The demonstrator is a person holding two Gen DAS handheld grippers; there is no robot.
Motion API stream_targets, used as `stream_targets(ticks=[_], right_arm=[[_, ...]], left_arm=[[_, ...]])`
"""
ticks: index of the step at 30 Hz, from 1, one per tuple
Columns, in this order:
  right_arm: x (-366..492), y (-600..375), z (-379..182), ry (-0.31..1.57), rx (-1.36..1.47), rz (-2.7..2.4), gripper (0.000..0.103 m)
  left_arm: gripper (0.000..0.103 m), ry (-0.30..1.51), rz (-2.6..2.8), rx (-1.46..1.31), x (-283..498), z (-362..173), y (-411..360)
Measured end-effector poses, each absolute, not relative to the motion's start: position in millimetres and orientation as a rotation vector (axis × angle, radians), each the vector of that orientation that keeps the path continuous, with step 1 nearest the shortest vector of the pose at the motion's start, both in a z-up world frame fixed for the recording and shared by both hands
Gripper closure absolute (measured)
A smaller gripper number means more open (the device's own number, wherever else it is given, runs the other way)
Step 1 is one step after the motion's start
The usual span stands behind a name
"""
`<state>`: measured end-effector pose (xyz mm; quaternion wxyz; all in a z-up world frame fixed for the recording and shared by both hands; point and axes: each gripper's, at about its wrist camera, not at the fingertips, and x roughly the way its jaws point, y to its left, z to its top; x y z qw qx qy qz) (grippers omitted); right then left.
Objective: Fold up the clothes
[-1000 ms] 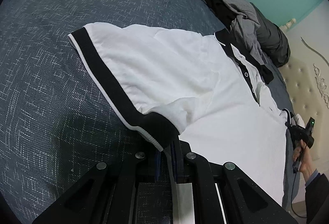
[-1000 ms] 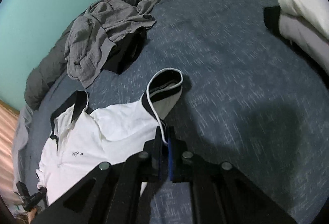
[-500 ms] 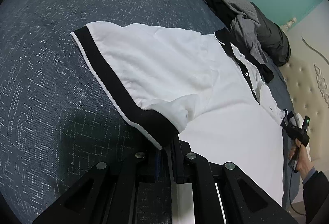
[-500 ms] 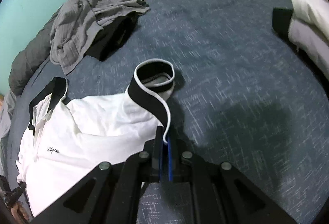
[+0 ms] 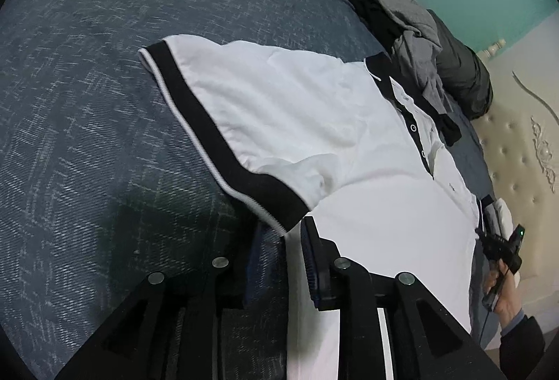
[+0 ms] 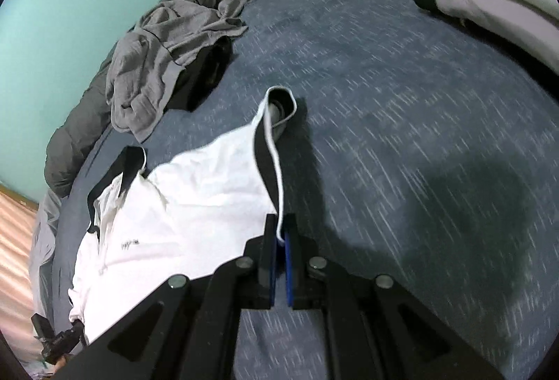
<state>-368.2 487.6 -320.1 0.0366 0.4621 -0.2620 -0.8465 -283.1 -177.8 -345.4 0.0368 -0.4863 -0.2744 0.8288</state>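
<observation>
Left gripper [image 5: 283, 233] fingers just parted, sleeve cuff [image 5: 223, 149] released; right gripper [image 6: 279, 233] grasping other cuff [image 6: 270, 163].

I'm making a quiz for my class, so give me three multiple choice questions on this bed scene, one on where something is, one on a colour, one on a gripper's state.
1. Where is the grey garment?
A. On the bed beyond the polo's collar
B. Under the polo
C. In the right gripper

2. What colour are the polo's sleeve cuffs?
A. Red
B. Black with a white edge
C. Plain grey

3. How is the right gripper?
A. Wide open over bare bedding
B. Shut on the grey garment
C. Shut on the polo's cuff

Answers:
1 A: it lies crumpled on the bed past the polo collar.
2 B: the cuff is black with white piping.
3 C: the cuff's edge runs down between its closed pads.
</observation>
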Motion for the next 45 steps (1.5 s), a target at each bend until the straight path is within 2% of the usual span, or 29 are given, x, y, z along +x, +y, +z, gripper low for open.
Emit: stream_targets(ticks=[4, 6, 8, 13, 15, 17, 23, 27, 32, 34, 35, 38, 43, 45], right_arm=[[-360, 488, -327, -0.795, 1.471, -2.552, 0.099], [-357, 485, -330, -0.787, 1.498, -2.528, 0.098], [-356, 486, -330, -0.796, 1.488, -2.52, 0.097], [-352, 490, -321, -0.744, 1.491, -2.535, 0.086], [-349, 494, -315, -0.724, 1.471, -2.556, 0.078], [-348, 500, -309, -0.712, 1.44, -2.583, 0.073], [-367, 500, -296, -0.684, 1.371, -2.595, 0.072], [-389, 492, -294, -0.646, 1.348, -2.597, 0.06], [-416, 489, -300, -0.64, 1.366, -2.613, 0.059], [-424, 491, -301, -0.62, 1.367, -2.634, 0.059], [-428, 491, -302, -0.608, 1.369, -2.649, 0.059], [-439, 496, -306, -0.588, 1.393, -2.681, 0.059], [-450, 493, -312, -0.51, 1.409, -2.685, 0.06], [-450, 491, -314, -0.496, 1.407, -2.684, 0.084]], left_arm=[[0.069, -0.896, 2.537, -1.498, -277, -344, -186], [0.059, -0.913, 2.539, -1.507, -272, -342, -190], [0.058, -0.926, 2.542, -1.516, -265, -340, -197], [0.05, -0.98, 2.582, -1.51, -251, -331, -223], [0.046, -0.983, 2.618, -1.503, -253, -328, -235], [0.045, -1.0, 2.653, -1.478, -261, -325, -244], [0.045, -0.997, 2.704, -1.407, -300, -326, -259], [0.045, -0.964, 2.704, -1.396, -322, -332, -264], [0.046, -0.998, 2.703, -1.37, -337, -339, -272], [0.055, -0.985, 2.7, -1.364, -340, -340, -273], [0.068, -0.974, 2.699, -1.364, -342, -341, -273], [0.087, -0.939, 2.694, -1.36, -347, -342, -272], [0.095, -0.878, 2.698, -1.353, -348, -339, -271], [0.098, -0.876, 2.693, -1.35, -349, -338, -271]])
